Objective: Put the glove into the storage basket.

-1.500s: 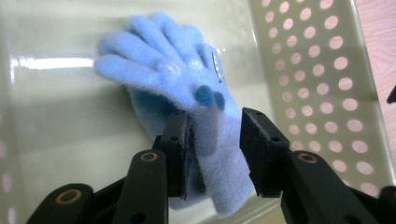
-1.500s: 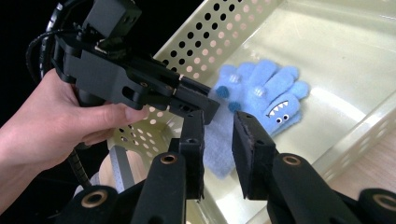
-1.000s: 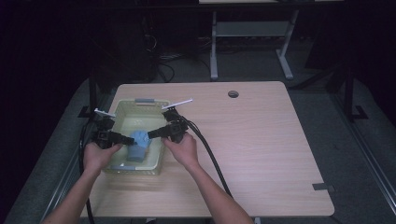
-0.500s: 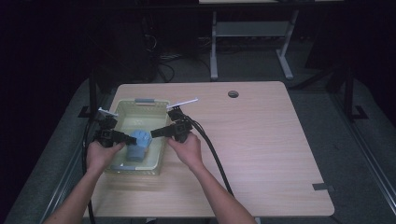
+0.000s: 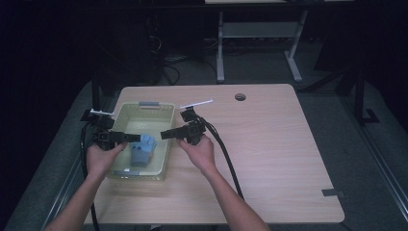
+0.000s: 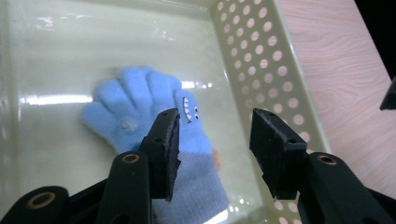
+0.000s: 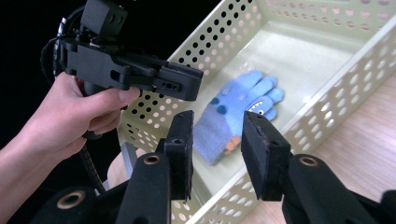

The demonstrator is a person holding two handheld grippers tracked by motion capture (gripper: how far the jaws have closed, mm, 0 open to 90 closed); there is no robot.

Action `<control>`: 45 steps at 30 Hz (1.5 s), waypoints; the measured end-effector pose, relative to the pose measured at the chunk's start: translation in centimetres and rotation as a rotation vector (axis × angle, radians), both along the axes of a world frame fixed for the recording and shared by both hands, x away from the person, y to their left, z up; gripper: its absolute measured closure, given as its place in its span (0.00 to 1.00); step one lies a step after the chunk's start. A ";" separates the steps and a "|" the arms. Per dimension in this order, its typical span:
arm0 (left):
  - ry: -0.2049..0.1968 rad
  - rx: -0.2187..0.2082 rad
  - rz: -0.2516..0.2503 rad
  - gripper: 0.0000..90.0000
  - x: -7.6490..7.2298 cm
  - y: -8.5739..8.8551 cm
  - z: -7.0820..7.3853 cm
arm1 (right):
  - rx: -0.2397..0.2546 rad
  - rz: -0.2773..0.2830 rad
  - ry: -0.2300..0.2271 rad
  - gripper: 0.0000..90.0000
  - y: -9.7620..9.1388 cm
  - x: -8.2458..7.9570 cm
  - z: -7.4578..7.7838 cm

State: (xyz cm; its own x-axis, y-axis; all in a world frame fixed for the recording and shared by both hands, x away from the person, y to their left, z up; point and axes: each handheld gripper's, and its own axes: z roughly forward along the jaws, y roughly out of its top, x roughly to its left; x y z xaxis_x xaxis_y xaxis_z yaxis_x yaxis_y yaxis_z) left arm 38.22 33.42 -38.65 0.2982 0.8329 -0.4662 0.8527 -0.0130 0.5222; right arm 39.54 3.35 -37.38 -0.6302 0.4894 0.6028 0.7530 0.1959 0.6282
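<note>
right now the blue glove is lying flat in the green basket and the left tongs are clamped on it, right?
Not quite. The blue glove does lie flat in the green basket, but the left tongs are not clamped on it: their jaws have just been opening and stand apart above the glove with nothing between them. The left gripper view shows this.

Below my matt black plastic left gripper (image 6: 215, 140) lies a fuzzy knitted blue glove (image 6: 154, 126) in a glossy, perforated pale-green plastic basket (image 6: 261, 60) on a smooth wood-grain table (image 5: 288, 159).
</note>
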 end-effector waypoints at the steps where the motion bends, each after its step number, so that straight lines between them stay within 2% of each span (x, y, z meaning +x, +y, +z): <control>1: 0.000 0.001 -0.002 0.57 0.0 0.0 0.0 | -0.001 -0.002 -0.004 0.70 -0.1 0.0 0.0; 6: -0.008 -0.011 0.004 0.56 -0.2 -0.2 0.3 | 0.006 -0.017 -0.003 0.68 -1.0 0.1 0.2; 13: -0.043 -0.028 0.003 0.56 -0.5 -0.6 0.7 | 0.019 -0.025 -0.009 0.66 -1.9 0.0 0.5; 29: -0.104 -0.042 -0.041 0.55 -1.1 -2.8 1.8 | 0.028 -0.043 -0.016 0.61 -3.9 0.0 0.7; 45: -0.129 -0.049 -0.053 0.51 -1.4 -4.0 2.2 | 0.044 -0.065 -0.017 0.57 -6.0 -0.2 0.8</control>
State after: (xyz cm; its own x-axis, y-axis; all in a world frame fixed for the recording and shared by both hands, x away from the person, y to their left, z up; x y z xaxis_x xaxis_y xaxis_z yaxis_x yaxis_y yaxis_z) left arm 36.85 29.43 -36.47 0.4015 0.7917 -0.4604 0.7771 -0.0284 0.6288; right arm 39.38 -2.64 -36.57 -0.6084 0.5030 0.6139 0.7522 0.1188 0.6482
